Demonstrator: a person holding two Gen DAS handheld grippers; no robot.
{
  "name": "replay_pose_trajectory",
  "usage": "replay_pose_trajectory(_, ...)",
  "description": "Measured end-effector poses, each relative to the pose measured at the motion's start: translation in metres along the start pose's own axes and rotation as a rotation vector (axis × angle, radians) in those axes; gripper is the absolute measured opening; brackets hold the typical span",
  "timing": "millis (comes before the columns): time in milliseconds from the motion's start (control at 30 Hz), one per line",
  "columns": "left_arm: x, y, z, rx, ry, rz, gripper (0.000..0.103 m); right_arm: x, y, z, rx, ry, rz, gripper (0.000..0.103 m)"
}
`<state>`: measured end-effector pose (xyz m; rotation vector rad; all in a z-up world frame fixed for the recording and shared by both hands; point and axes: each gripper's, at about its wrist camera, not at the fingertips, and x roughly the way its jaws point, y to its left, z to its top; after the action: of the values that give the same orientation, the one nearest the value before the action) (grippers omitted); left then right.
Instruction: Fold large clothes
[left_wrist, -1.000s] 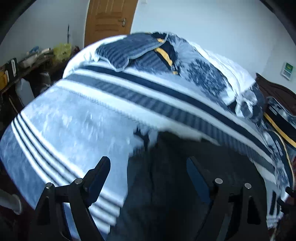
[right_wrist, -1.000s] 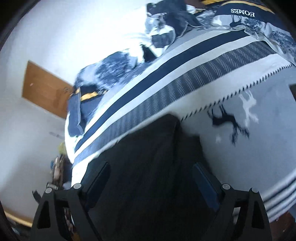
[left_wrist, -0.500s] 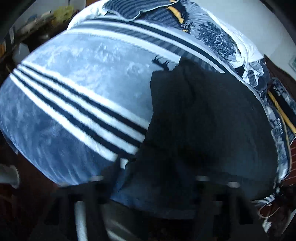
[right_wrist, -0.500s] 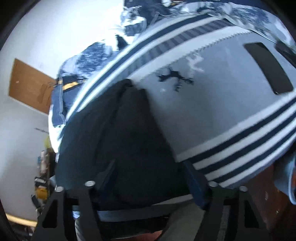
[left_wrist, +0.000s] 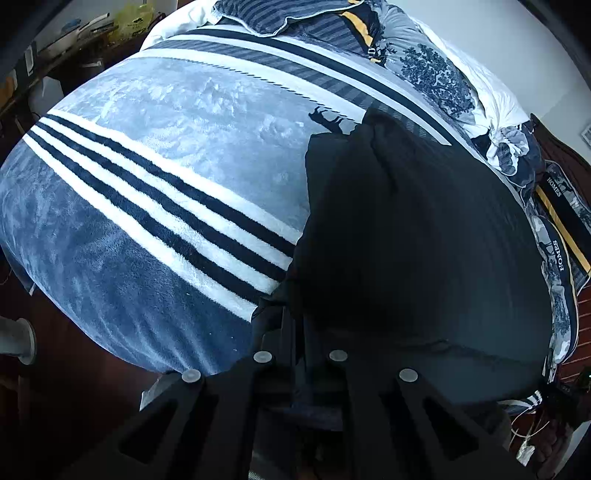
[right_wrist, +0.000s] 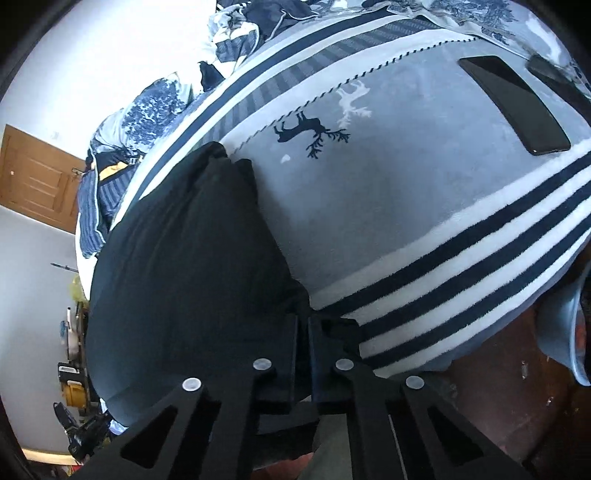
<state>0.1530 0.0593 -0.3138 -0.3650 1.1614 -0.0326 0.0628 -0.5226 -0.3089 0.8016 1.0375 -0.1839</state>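
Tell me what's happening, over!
Left gripper and right gripper jaws both shut on black garment's near edge. Garment flat on striped blanket. Phone lies beyond, clear.

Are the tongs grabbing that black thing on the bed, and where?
Yes. Both tongs are shut on the black garment: the left tongs pinch its near left corner, the right tongs its near right corner, by the bed's edge.

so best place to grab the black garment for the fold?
The near hem corners, from the foot of the bed. The black garment lies flat on the striped blanket, its near edge at the bed's edge. The left gripper is shut on its left near corner, the right gripper on its right.
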Motion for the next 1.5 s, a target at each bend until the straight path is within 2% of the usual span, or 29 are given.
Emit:
replay_pose_trajectory(100, 0.0, 0.005, -0.001, -0.022, 0.013, -0.003, 0.006, -0.004, 0.002, -0.004, -0.024, -0.007, 0.012, 0.005)
replay_pose_trajectory(200, -0.015, 0.005, -0.004, -0.03, -0.025, -0.013, 0.008, -0.011, -0.001, -0.007, 0.001, -0.022, 0.06, 0.009)
replay_pose_trajectory(233, -0.022, 0.003, -0.005, -0.026, -0.041, -0.008, 0.018, -0.014, -0.001, -0.007, 0.012, -0.022, 0.083, 0.01)
replay_pose_trajectory(267, -0.031, 0.0, -0.006, -0.017, -0.064, 0.001, 0.035, -0.019, 0.0, -0.008, 0.024, -0.025, 0.106, 0.013)
replay_pose_trajectory(300, -0.042, -0.006, -0.007, -0.001, -0.094, 0.017, 0.045, -0.023, 0.002, -0.009, 0.028, -0.031, 0.115, 0.02)
replay_pose_trajectory(333, -0.049, -0.011, -0.007, 0.011, -0.116, 0.028, 0.063, -0.03, 0.005, -0.01, 0.025, -0.046, 0.128, 0.052)
replay_pose_trajectory(367, -0.062, -0.019, -0.008, 0.036, -0.165, 0.042, 0.068, -0.038, 0.011, -0.011, 0.016, -0.069, 0.124, 0.085)
replay_pose_trajectory(433, -0.081, -0.034, -0.009, 0.078, -0.233, 0.048, 0.069, -0.055, 0.025, -0.013, -0.02, -0.14, 0.106, 0.087)
replay_pose_trajectory(500, -0.095, -0.052, -0.007, 0.12, -0.275, 0.028, 0.069, -0.066, 0.047, -0.013, -0.075, -0.165, 0.109, 0.087)
replay_pose_trajectory(567, -0.099, -0.078, -0.001, 0.164, -0.286, -0.04, 0.069, -0.07, 0.072, -0.012, -0.117, -0.175, 0.128, 0.087)
replay_pose_trajectory(633, -0.087, -0.11, 0.009, 0.224, -0.269, -0.019, 0.069, -0.065, 0.102, -0.01, -0.183, -0.151, 0.171, 0.087)
replay_pose_trajectory(800, -0.035, -0.161, 0.035, 0.33, -0.223, 0.064, 0.069, -0.007, 0.19, 0.003, -0.38, -0.07, 0.084, 0.087)
replay_pose_trajectory(933, 0.007, -0.175, 0.049, 0.359, -0.166, 0.111, 0.069, 0.048, 0.224, 0.02, -0.469, -0.017, -0.008, 0.087)
replay_pose_trajectory(1033, 0.036, -0.17, 0.053, 0.336, -0.136, 0.158, 0.069, 0.08, 0.223, 0.033, -0.494, -0.005, -0.067, 0.087)
replay_pose_trajectory(1133, 0.059, -0.157, 0.055, 0.303, -0.117, 0.146, 0.078, 0.107, 0.212, 0.032, -0.548, -0.007, -0.131, 0.087)
replay_pose_trajectory(1267, 0.072, -0.154, 0.06, 0.326, -0.126, 0.138, 0.079, 0.122, 0.193, 0.034, -0.533, -0.027, -0.094, 0.087)
replay_pose_trajectory(1500, 0.087, -0.152, 0.062, 0.326, -0.151, 0.138, 0.08, 0.142, 0.182, 0.036, -0.501, -0.036, -0.088, 0.087)
